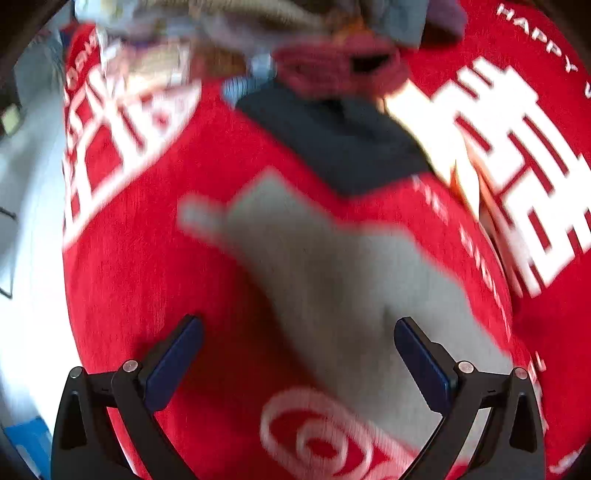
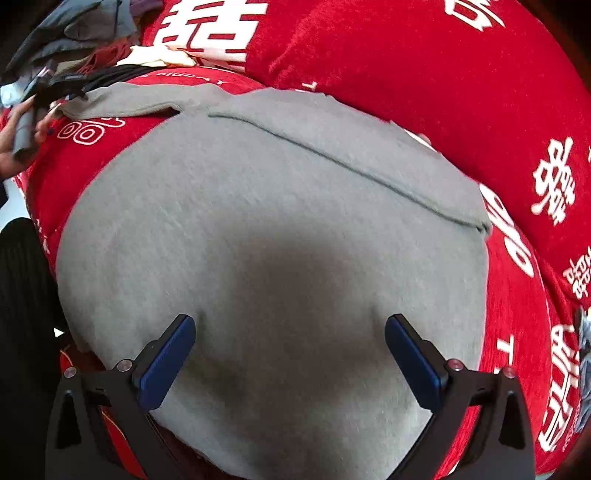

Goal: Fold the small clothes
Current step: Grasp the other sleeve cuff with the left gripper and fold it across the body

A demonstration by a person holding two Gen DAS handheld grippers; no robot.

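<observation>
A grey garment [image 2: 258,206] lies spread flat on a red cloth with white characters [image 2: 424,74]. My right gripper [image 2: 290,325] is open and hovers close above the middle of it, casting a shadow. In the blurred left wrist view the grey garment [image 1: 332,269] runs from centre to lower right. My left gripper [image 1: 297,328] is open and empty, above the garment's edge. A folded dark navy garment [image 1: 332,144] lies beyond it on the red cloth [image 1: 147,240].
A pile of mixed clothes [image 1: 332,66] sits at the far edge of the red cloth; it also shows in the right wrist view [image 2: 74,33] at top left. A hand [image 2: 14,144] holding the other gripper shows at the left.
</observation>
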